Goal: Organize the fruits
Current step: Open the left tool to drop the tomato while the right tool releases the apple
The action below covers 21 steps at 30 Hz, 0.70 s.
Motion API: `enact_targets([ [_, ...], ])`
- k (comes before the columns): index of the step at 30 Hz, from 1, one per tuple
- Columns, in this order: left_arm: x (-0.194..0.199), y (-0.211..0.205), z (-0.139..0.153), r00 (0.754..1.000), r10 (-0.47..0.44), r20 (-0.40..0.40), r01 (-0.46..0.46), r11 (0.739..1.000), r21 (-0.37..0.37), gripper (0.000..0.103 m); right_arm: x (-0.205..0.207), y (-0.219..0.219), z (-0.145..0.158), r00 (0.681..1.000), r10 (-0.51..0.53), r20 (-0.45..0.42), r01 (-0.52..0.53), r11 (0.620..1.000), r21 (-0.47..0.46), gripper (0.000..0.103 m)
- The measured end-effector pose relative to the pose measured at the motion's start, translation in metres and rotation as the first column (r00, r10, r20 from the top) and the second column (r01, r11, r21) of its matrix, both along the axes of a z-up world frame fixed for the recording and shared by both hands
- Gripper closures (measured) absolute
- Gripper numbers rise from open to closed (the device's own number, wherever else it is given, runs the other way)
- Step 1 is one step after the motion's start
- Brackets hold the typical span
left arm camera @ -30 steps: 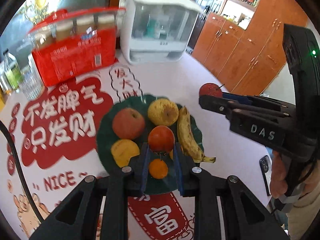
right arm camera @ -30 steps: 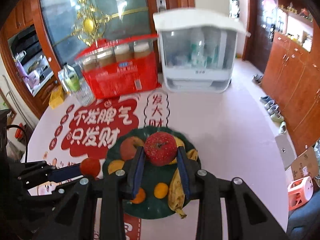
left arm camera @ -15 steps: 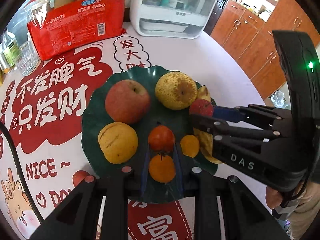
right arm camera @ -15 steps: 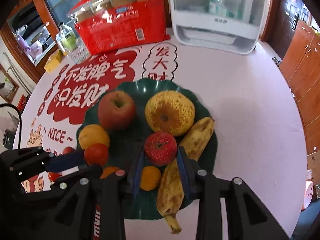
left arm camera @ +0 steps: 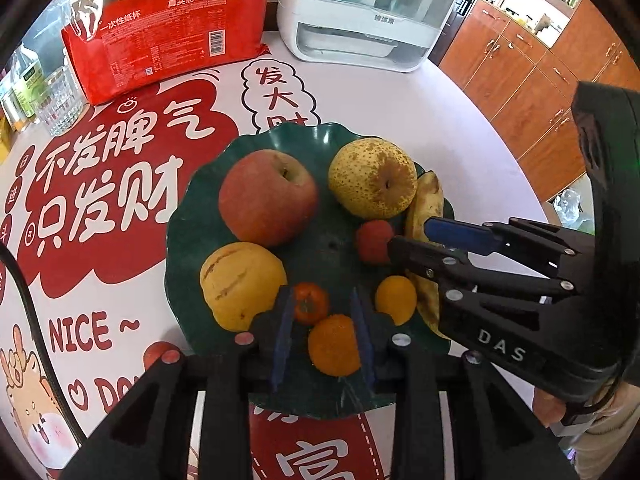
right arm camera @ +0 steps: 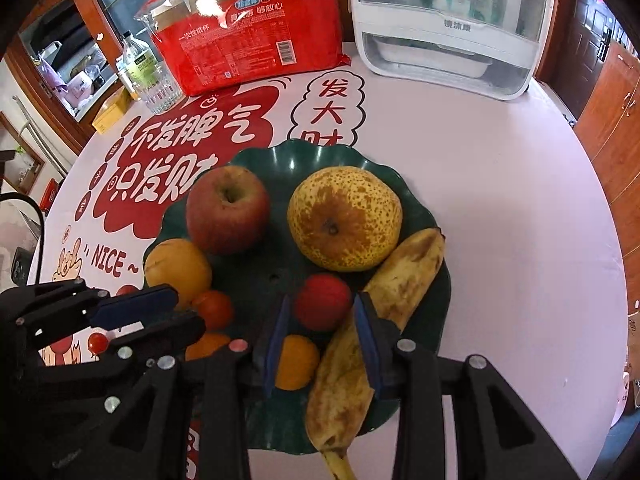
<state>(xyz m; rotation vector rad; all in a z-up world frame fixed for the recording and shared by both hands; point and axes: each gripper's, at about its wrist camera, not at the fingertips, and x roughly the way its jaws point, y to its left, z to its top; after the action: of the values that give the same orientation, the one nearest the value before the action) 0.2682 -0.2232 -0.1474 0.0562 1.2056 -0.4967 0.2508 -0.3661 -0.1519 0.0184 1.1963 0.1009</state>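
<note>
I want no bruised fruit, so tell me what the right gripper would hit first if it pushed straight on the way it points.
The right gripper, its jaws opening, has the small red fruit between its fingers; going straight on it would probably press that fruit into the green plate. Depth is hard to judge; the banana lies beside the right finger.

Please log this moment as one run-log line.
left gripper: opening, tomato between | right gripper: opening, small red apple between | both over green plate

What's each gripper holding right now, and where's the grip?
Nothing gripped. Both sets of jaws are opening: the tomato lies inside the left gripper, the small apple inside the right gripper, both down on the plate.
</note>
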Motion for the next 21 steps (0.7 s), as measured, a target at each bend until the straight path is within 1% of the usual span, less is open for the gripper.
enact_targets([
  [4,-0.001,0.003,0.004,1.0,0.009,0.003,-0.009,1.0,-0.013,0.068,-0.001,0.0,0.003,1.0,0.001,0.008,-0.001,1.0,0.001,0.064],
  [6,-0.002,0.004,0.007,1.0,0.014,0.008,-0.014,1.0,-0.017,0.06,-0.001,0.0,0.005,1.0,-0.002,0.011,0.002,1.0,0.006,0.062],
  [8,-0.003,0.007,0.01,1.0,0.023,0.019,-0.022,1.0,-0.016,0.055,-0.002,0.0,0.006,1.0,-0.006,0.012,0.006,1.0,0.013,0.061],
  [13,-0.006,0.012,0.016,0.999,0.03,0.026,-0.03,0.999,-0.022,0.055,-0.006,0.002,0.009,1.0,-0.009,0.014,0.009,1.0,0.014,0.061],
  [21,-0.015,0.016,0.025,0.998,0.027,0.053,-0.026,1.0,-0.011,0.052,-0.016,0.007,0.018,1.0,-0.018,0.026,0.017,1.0,0.012,0.061],
])
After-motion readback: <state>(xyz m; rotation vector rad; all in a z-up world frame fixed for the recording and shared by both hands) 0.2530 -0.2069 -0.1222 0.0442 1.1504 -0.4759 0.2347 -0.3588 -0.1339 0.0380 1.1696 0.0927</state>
